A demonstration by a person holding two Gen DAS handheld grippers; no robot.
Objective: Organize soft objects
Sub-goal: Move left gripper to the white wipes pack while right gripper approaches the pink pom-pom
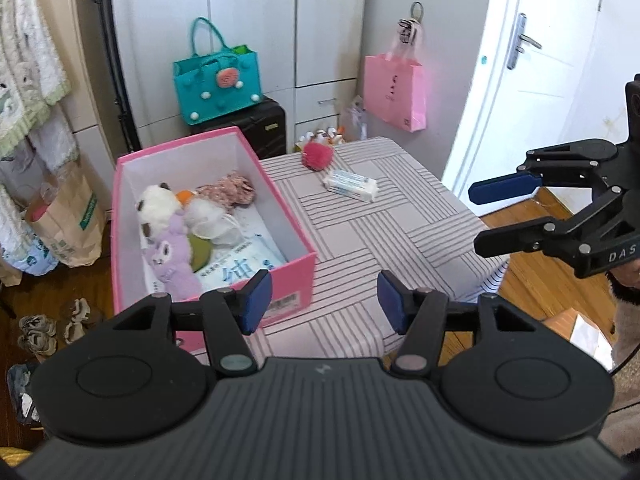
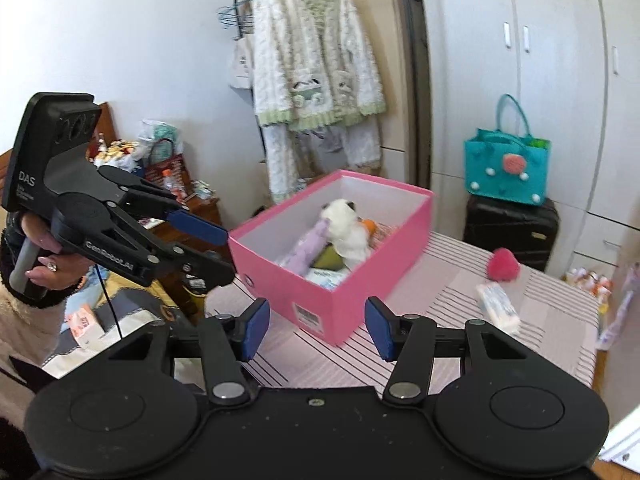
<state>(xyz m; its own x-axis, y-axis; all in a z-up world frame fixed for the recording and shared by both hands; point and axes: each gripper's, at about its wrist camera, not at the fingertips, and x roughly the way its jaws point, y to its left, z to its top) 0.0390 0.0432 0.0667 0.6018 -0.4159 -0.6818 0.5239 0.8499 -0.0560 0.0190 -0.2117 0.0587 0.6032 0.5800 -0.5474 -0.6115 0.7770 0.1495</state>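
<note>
Both my tools are released, nothing between the pads: left tool [image 1: 325, 300] near the pink box's front corner, right tool [image 2: 316, 326] over the striped surface [image 1: 360, 240]. Pink box [image 1: 296, 276] stands on the surface's left side and holds a white plush [image 1: 156, 204], a purple plush [image 1: 172, 256] and other soft items. Pink pompom [image 1: 317, 155] and tissue pack [image 1: 351, 185] lie on the surface, outside the box.

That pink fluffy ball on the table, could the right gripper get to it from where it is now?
Probably yes. The pink fluffy ball lies in the open on the striped table, beside the tissue pack, clear of the pink box. The right gripper is open, empty, with nothing between.
</note>
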